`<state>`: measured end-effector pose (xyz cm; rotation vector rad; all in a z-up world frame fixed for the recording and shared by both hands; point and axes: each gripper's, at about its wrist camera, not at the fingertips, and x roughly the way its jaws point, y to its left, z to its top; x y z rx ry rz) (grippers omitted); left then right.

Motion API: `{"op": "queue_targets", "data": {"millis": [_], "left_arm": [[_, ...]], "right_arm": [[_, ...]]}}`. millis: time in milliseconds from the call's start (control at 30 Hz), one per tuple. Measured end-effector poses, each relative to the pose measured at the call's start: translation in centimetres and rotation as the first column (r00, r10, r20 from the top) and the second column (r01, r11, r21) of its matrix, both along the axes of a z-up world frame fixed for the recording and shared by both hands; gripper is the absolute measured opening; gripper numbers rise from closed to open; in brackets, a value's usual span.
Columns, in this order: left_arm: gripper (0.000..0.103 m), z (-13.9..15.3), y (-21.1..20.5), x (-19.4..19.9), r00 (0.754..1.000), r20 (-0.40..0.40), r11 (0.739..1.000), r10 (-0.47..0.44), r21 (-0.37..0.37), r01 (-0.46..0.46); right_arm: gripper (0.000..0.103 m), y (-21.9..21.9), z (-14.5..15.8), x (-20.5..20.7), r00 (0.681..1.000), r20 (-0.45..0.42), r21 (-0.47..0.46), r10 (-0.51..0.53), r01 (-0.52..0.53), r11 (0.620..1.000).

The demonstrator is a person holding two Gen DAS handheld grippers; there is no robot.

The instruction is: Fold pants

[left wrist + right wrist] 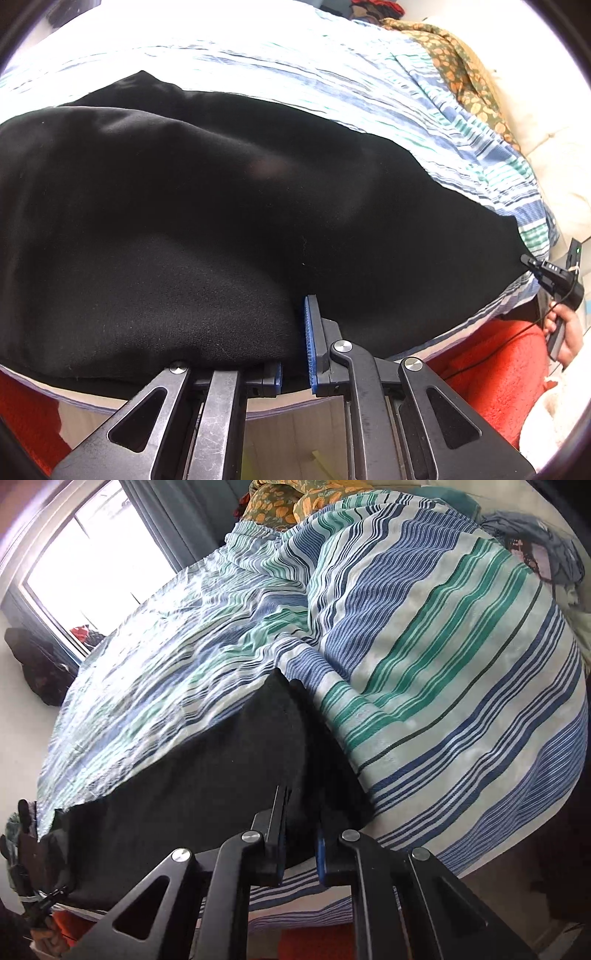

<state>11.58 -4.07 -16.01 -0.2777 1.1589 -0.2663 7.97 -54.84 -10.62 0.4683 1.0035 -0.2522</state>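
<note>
Right now you are holding one tool in each hand over a bed, and both are pinching the near edge of the black pants (207, 206). The pants are lying spread across the striped bedspread (424, 657), with their near edge reaching the side of the bed closest to you.

Your left tool (295, 354) is standing almost closed, with a fold of black cloth caught between its blue pads. Your right tool (299, 834) is also nearly closed, gripping the hem at the other end of the same edge; a strip of cloth is showing between its fingers.

Seen from the left tool, your right hand (565, 332) is showing at the far right, beside an orange rug (491, 362) on the floor.

Judging by the look, the cloth is soft, thick and limp. It is likely sagging between the two grips, so it will probably be handling like a loose sheet, neither slippery nor fragile. Holding it by the two corners of one edge seems the sensible place, keeping the edge taut while folding.
</note>
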Motion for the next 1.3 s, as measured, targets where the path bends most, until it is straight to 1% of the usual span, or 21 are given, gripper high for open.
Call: {"op": "queue_targets", "data": {"millis": [167, 200, 233, 300, 333, 367, 400, 433, 467, 500, 533, 567, 600, 667, 733, 767, 900, 967, 1133, 1200, 1300], "left_arm": [[0.010, 0.2, -0.1, 0.1, 1.000, -0.008, 1.000, -0.005, 0.000, 0.005], [0.014, 0.3, -0.5, 0.6, 1.000, -0.014, 1.000, -0.007, 0.006, 0.007], [0.017, 0.4, -0.6, 0.6, 1.000, -0.024, 1.000, -0.018, 0.005, 0.018], [0.037, 0.6, -1.1, 0.2, 0.997, -0.056, 0.998, -0.058, 0.010, 0.058], [0.041, 1.1, -1.2, -0.2, 0.994, -0.068, 0.996, -0.082, 0.024, 0.084], [0.050, 1.7, -1.2, -0.8, 0.991, -0.074, 0.993, -0.112, 0.039, 0.116], [0.052, 2.5, -1.3, -1.4, 0.987, -0.069, 0.987, -0.147, 0.052, 0.151], [0.052, 3.5, -1.5, -2.1, 0.981, -0.050, 0.979, -0.188, 0.065, 0.191], [0.053, 4.6, -1.9, -2.6, 0.972, -0.026, 0.968, -0.235, 0.080, 0.237], [0.057, 5.7, -2.6, -3.0, 0.959, 0.002, 0.955, -0.283, 0.098, 0.281], [0.059, 6.7, -3.6, -3.0, 0.945, 0.029, 0.940, -0.326, 0.115, 0.321], [0.066, 7.5, -4.7, -2.9, 0.929, 0.051, 0.925, -0.367, 0.125, 0.359], [0.071, 8.1, -6.1, -2.5, 0.910, 0.070, 0.908, -0.409, 0.129, 0.398], [0.075, 8.8, -9.4, -1.3, 0.871, 0.102, 0.875, -0.480, 0.135, 0.466], [0.076, 8.4, -12.8, 0.7, 0.844, 0.105, 0.849, -0.527, 0.126, 0.514], [0.076, 8.0, -14.1, 2.0, 0.838, 0.106, 0.843, -0.536, 0.121, 0.524], [0.076, 6.4, -19.3, 6.5, 0.856, 0.092, 0.859, -0.508, 0.131, 0.495], [0.076, 5.3, -21.1, 8.7, 0.874, 0.085, 0.871, -0.479, 0.171, 0.461], [0.076, 2.9, -22.9, 11.9, 0.896, 0.050, 0.872, -0.441, 0.260, 0.415], [0.076, 1.9, -23.4, 11.9, 0.892, 0.043, 0.861, -0.450, 0.288, 0.420], [0.076, 0.7, -24.8, 10.5, 0.861, 0.021, 0.806, -0.508, 0.364, 0.467]], "right_arm": [[0.012, 0.2, -0.1, -0.4, 1.000, -0.012, -0.031, -0.013, 0.013, 0.999], [0.013, 0.2, -0.1, -0.3, 1.000, -0.020, -0.035, -0.015, 0.014, 0.999], [0.018, 0.3, -0.2, -0.4, 1.000, -0.021, -0.031, -0.008, 0.008, 0.999], [0.029, 0.6, 0.2, -0.6, 1.000, -0.010, -0.026, 0.007, -0.007, 1.000], [0.038, 1.0, 0.4, -0.7, 1.000, 0.003, -0.036, 0.011, -0.010, 0.999], [0.052, 1.4, 1.0, -1.3, 1.000, 0.014, -0.079, -0.002, 0.003, 0.997], [0.062, 2.0, 1.8, -2.1, 0.999, 0.021, -0.158, -0.036, 0.039, 0.987], [0.079, 2.6, 2.7, -3.0, 0.996, 0.050, -0.234, -0.074, 0.084, 0.969], [0.082, 3.3, 3.7, -4.1, 0.990, 0.103, -0.282, -0.097, 0.122, 0.952], [0.082, 4.0, 4.6, -5.2, 0.982, 0.157, -0.305, -0.102, 0.146, 0.941], [0.086, 4.7, 5.3, -5.9, 0.976, 0.194, -0.317, -0.094, 0.154, 0.936], [0.090, 5.6, 5.6, -6.4, 0.972, 0.220, -0.331, -0.079, 0.150, 0.932], [0.091, 6.4, 5.7, -6.5, 0.972, 0.229, -0.350, -0.055, 0.135, 0.927], [0.091, 7.9, 5.6, -5.9, 0.980, 0.198, -0.408, -0.012, 0.094, 0.908], [0.091, 8.9, 5.3, -5.0, 0.988, 0.155, -0.454, 0.022, 0.052, 0.890], [0.091, 9.4, 5.1, -4.6, 0.989, 0.141, -0.468, 0.044, 0.028, 0.883], [0.091, 10.5, 4.6, -4.2, 0.988, 0.114, -0.505, 0.106, -0.034, 0.862], [0.091, 10.5, 4.6, -4.4, 0.988, 0.116, -0.508, 0.105, -0.032, 0.861], [0.091, 8.7, 4.7, -5.1, 0.987, 0.154, -0.456, 0.049, 0.027, 0.889], [0.091, 8.0, 4.8, -5.3, 0.985, 0.168, -0.431, 0.028, 0.047, 0.901], [0.091, 7.5, 4.9, -5.5, 0.983, 0.181, -0.410, 0.012, 0.065, 0.910]]}}
